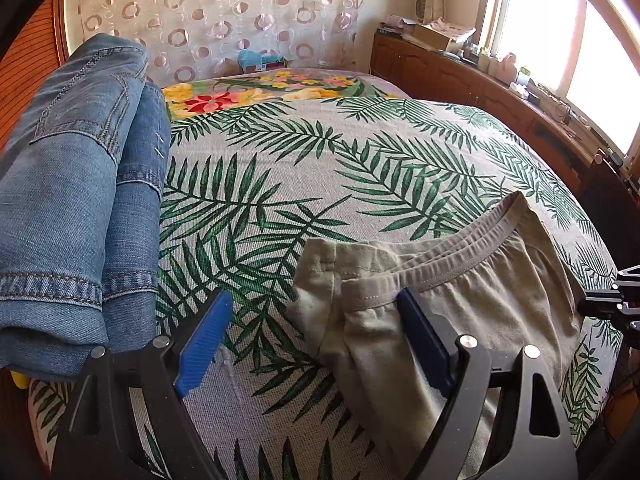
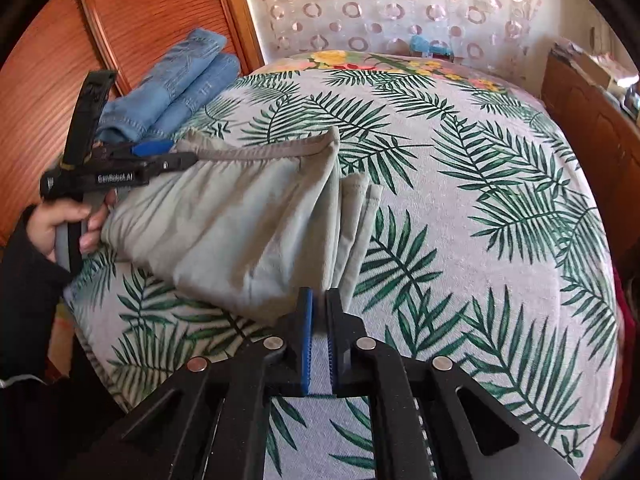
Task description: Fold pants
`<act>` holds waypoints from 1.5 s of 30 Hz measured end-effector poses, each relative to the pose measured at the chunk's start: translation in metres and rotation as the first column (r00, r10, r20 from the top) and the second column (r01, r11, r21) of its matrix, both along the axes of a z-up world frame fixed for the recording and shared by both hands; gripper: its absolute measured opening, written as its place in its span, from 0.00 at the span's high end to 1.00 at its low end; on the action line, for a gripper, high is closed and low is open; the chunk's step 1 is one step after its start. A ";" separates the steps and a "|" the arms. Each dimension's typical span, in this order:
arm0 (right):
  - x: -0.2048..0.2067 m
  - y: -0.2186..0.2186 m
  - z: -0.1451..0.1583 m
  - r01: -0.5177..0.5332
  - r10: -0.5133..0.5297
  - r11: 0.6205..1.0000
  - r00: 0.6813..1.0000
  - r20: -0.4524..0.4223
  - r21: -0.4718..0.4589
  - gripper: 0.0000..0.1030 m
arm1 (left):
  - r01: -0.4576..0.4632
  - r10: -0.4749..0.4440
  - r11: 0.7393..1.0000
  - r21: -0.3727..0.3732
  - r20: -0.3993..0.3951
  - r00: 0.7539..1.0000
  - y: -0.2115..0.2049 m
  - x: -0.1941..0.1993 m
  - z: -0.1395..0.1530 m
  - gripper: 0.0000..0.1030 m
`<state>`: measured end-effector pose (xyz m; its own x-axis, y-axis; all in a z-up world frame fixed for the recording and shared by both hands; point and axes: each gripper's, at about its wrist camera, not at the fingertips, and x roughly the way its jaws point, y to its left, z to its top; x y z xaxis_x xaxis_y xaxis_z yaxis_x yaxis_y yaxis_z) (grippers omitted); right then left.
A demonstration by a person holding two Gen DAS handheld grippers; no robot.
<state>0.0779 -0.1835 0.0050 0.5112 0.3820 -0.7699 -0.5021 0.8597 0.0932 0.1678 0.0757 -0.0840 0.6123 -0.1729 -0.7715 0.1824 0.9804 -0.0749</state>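
Note:
Grey-green pants [image 1: 480,300] lie folded over on the bed, elastic waistband [image 1: 460,254] facing away. My left gripper [image 1: 314,298] is open wide at the waistband's left end. Its right finger [image 1: 420,336] rests against the cloth and its left finger stands over bare bedspread. In the right wrist view, the pants [image 2: 240,240] stretch from the left gripper [image 2: 182,151], held by a hand [image 2: 68,224], down to my right gripper [image 2: 320,300]. The right gripper's blue pads stand nearly together on the pants' near edge, with a pale strip of cloth between them.
Folded blue jeans [image 1: 80,200] lie at the bed's left edge, against a wooden wardrobe [image 2: 140,20]. The palm-leaf bedspread [image 1: 320,168] covers the bed. A wooden cabinet [image 1: 460,76] with clutter runs under the window on the right. A patterned curtain [image 1: 220,12] hangs behind.

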 end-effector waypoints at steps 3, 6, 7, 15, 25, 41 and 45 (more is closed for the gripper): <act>-0.003 -0.006 0.001 0.009 -0.009 1.000 1.000 -0.010 0.024 0.96 | 0.000 0.000 1.000 0.000 0.000 1.000 0.000 0.000 0.000 0.17; -0.002 -0.009 0.004 0.021 -0.021 0.999 1.000 -0.002 0.031 0.96 | 0.000 0.000 1.000 -0.001 0.000 1.000 0.000 0.000 0.000 0.17; -0.002 -0.010 0.006 0.026 -0.026 0.999 1.000 0.004 0.035 0.96 | 0.000 0.000 1.000 0.000 0.000 1.000 0.000 0.000 0.000 0.17; 0.018 0.006 0.023 0.044 -0.049 0.997 0.997 0.065 0.066 0.92 | 0.000 0.000 1.000 0.000 0.000 1.000 0.000 0.000 0.000 0.17; 0.046 0.032 0.008 0.065 -0.068 0.997 0.994 0.083 0.039 0.65 | 0.000 0.000 1.000 0.000 -0.001 1.000 0.000 0.000 0.000 0.17; 0.074 0.036 -0.005 0.122 -0.123 0.992 0.991 0.045 0.032 0.48 | -0.001 0.001 1.000 0.000 -0.001 1.000 0.000 0.001 0.000 0.17; 0.074 0.040 -0.007 0.110 -0.111 0.994 0.992 0.059 0.025 0.47 | -0.001 0.001 1.000 0.000 -0.001 1.000 0.000 0.001 0.000 0.17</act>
<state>0.1519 -0.1431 -0.0018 0.5964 0.3365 -0.7287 -0.4095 0.9084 0.0844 0.1685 0.0759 -0.0842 0.6118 -0.1723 -0.7720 0.1818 0.9805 -0.0747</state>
